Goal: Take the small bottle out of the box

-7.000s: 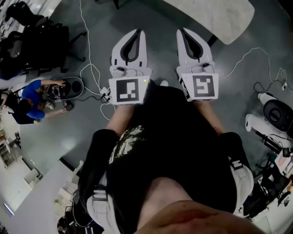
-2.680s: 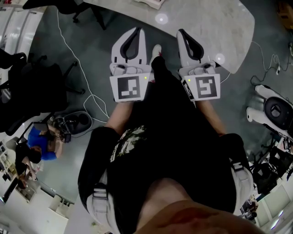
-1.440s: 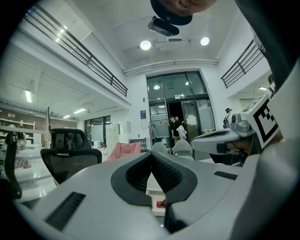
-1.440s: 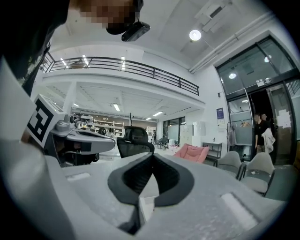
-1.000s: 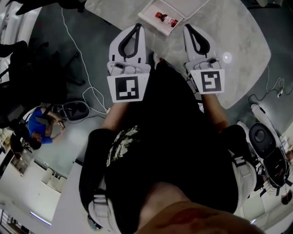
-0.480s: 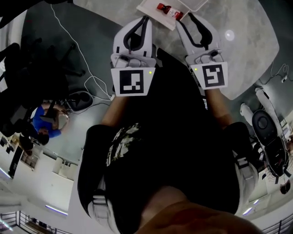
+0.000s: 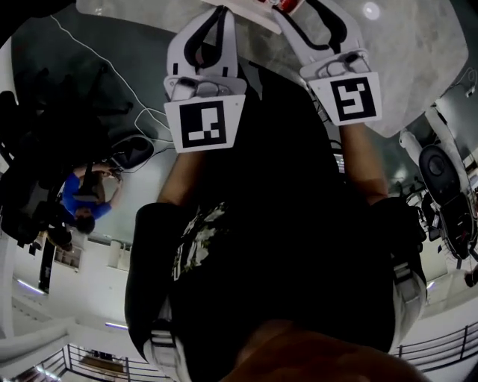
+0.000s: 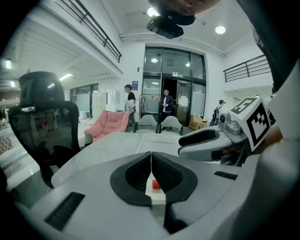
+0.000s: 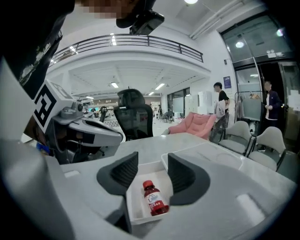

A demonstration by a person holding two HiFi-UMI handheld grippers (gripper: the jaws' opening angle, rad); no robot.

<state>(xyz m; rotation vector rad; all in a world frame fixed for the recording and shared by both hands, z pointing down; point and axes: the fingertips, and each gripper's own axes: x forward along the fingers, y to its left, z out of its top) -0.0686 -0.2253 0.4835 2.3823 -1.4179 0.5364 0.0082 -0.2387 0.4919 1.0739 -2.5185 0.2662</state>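
A small red bottle (image 9: 154, 199) with a red cap lies on its side in an open white box (image 9: 136, 216) on the pale table. My right gripper (image 9: 152, 157) hovers just above and before it, its jaws opening, with nothing pressed between the pads. The head view catches the bottle (image 7: 288, 4) at its top edge, by the right gripper (image 7: 312, 9). My left gripper (image 8: 151, 159) is shut and empty beside the box; the red cap (image 8: 155, 185) peeks out below its jaws. In the head view the left gripper (image 7: 218, 11) sits left of the box (image 7: 254, 13).
The box's lid (image 9: 211, 157) lies on the table to the right of the box. A black office chair (image 9: 133, 119) stands at the table's far side. A pink sofa (image 9: 194, 124), grey chairs (image 9: 274, 140) and two people stand further back.
Both grippers have moved forward over the table to the white box. The right jaws have gone from shut to open. The left jaws stay shut.
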